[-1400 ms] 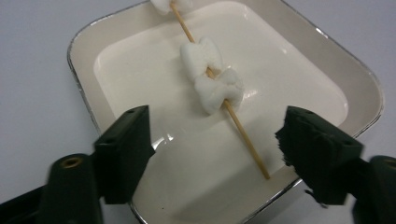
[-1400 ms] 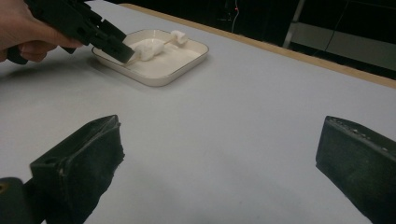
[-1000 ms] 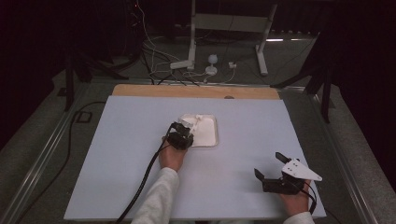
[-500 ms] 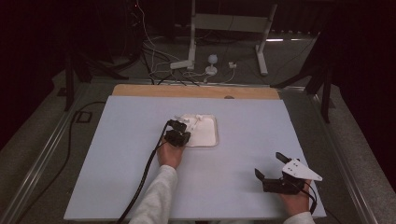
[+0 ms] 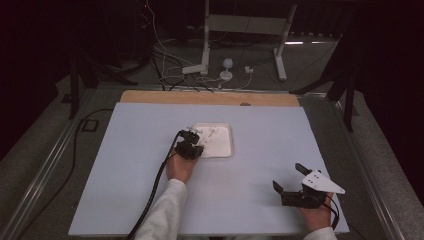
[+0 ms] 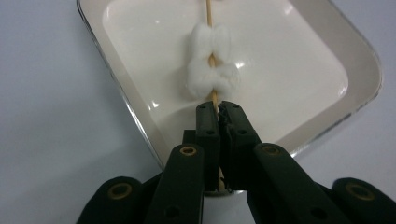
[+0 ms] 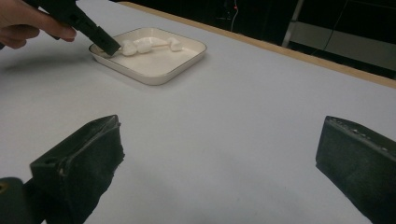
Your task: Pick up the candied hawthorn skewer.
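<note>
1. While my left gripper (image 6: 218, 106) reaches over the near edge of the white tray (image 6: 112, 84), its two black jaws are pressed together on the thin wooden skewer (image 6: 214, 99), which runs straight up out of the pinch
2. Just beyond my jaw tips, two white marshmallows (image 6: 213, 60) sit threaded on that skewer, one touching the other, over the tray's glossy bottom
3. From the high view, my left gripper (image 5: 191, 142) is at the tray's (image 5: 227, 150) left side, near the middle of the pale blue table top (image 5: 125, 165), with my left hand (image 5: 180, 167) behind it and a thick black cable (image 5: 155, 192) trailing back along my sleeve
4. My right gripper (image 5: 292, 177) rests well apart from the tray, near the table's front right corner, held in my right hand (image 5: 315, 217); its jaws stand wide open and grip nothing
5. Along my right gripper's (image 7: 219, 154) own jaws I see only bare table between them, and farther off the tray (image 7: 182, 65) with the skewer (image 7: 159, 44) lying across it; there may be a third marshmallow (image 7: 175, 44) at its far end, but it is too small for me to be sure
6. A strip of bare wood (image 5: 210, 97) borders the table's far edge
</note>
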`<state>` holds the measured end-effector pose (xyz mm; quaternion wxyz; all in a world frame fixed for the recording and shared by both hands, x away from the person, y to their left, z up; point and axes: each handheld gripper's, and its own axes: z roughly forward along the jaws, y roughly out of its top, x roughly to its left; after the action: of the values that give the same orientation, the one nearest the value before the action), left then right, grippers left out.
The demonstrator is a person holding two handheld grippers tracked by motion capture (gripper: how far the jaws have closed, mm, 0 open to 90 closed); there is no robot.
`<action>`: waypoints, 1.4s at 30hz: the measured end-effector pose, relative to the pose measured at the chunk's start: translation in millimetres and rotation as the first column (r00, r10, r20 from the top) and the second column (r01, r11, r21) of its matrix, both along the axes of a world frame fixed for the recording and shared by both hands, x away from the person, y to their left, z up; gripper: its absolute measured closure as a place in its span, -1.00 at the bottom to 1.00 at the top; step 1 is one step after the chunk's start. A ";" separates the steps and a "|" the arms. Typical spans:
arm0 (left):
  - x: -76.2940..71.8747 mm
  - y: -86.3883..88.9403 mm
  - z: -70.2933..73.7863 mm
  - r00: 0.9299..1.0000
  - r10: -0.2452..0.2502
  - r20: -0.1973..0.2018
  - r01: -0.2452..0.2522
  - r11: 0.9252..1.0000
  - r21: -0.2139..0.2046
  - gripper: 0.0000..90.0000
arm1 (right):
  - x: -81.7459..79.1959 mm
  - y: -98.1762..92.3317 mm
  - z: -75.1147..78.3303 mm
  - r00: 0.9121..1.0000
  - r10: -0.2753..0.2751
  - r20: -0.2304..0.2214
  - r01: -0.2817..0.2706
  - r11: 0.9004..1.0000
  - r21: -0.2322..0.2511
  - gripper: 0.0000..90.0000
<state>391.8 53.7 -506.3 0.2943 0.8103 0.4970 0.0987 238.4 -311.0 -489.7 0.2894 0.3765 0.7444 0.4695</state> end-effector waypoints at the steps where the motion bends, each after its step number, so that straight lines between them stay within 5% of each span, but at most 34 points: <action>1: -0.4 0.4 -0.2 1.000 -0.001 -0.004 0.001 1.000 -0.001 0.91 | 0.0 0.1 0.0 1.000 0.000 0.000 0.000 1.000 0.000 -0.99; 17: -8.1 5.1 11.0 1.000 -0.026 -0.005 0.026 1.000 -0.018 1.00 | 0.5 0.6 -0.8 1.000 -0.001 -0.006 0.001 1.000 -0.007 -0.99; 29: -4.3 9.3 4.4 0.999 -0.026 -0.047 0.024 0.999 -0.042 1.00 | 1.3 2.3 -1.6 1.000 0.002 -0.012 -0.002 1.000 -0.012 -0.99; 42: -15.0 16.7 15.8 1.000 -0.021 0.022 0.023 0.997 -0.075 1.00 | 1.0 1.1 -1.1 1.000 -0.002 -0.011 0.002 1.000 -0.008 -0.99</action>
<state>376.8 70.4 -490.6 0.3310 0.8030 0.4883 0.0851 239.3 -309.9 -490.8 0.2874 0.3784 0.7475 0.4641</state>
